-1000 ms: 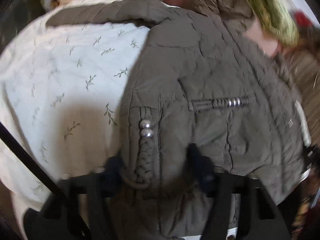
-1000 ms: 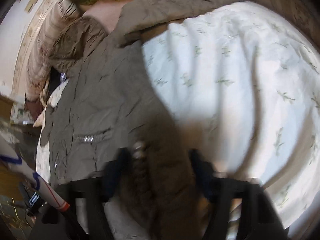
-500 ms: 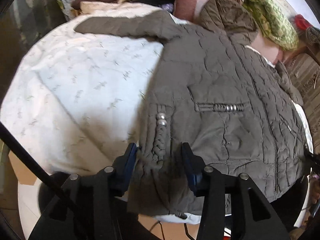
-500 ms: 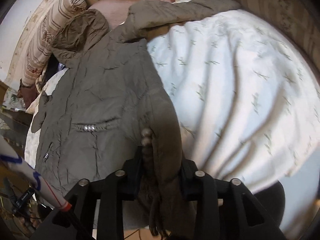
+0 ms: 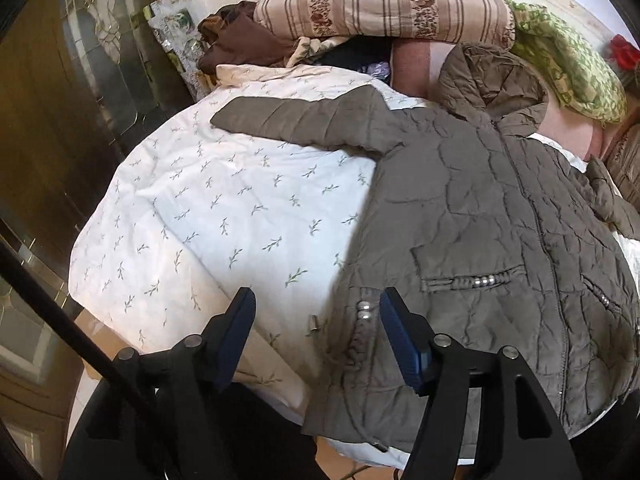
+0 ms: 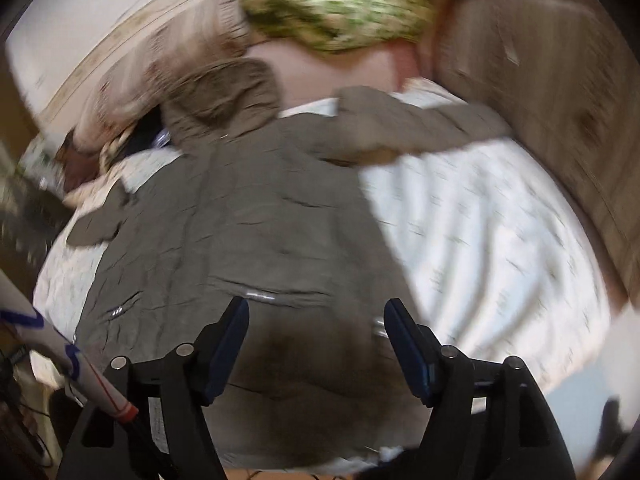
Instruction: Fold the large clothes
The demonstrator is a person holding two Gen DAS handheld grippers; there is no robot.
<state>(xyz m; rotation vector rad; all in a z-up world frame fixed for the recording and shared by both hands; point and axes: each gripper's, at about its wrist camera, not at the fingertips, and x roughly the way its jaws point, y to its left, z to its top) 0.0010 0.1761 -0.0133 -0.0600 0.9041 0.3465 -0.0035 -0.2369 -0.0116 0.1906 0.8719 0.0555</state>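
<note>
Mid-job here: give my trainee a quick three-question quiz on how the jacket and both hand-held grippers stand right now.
1. True or false: the left hand-held gripper is clamped on the jacket hem.
2. The sleeve in the left wrist view lies: A) spread on the floral sheet; B) folded over the chest; C) hanging off the bed.
3. Fill in: the right hand-held gripper has its jaws ____.

Key: 1 false, it is open with nothing clamped; 2 A; 3 open.

Bare sheet (image 5: 224, 216) left of jacket (image 5: 480, 216); pillows (image 5: 384, 0) crowding the far edge.
</note>
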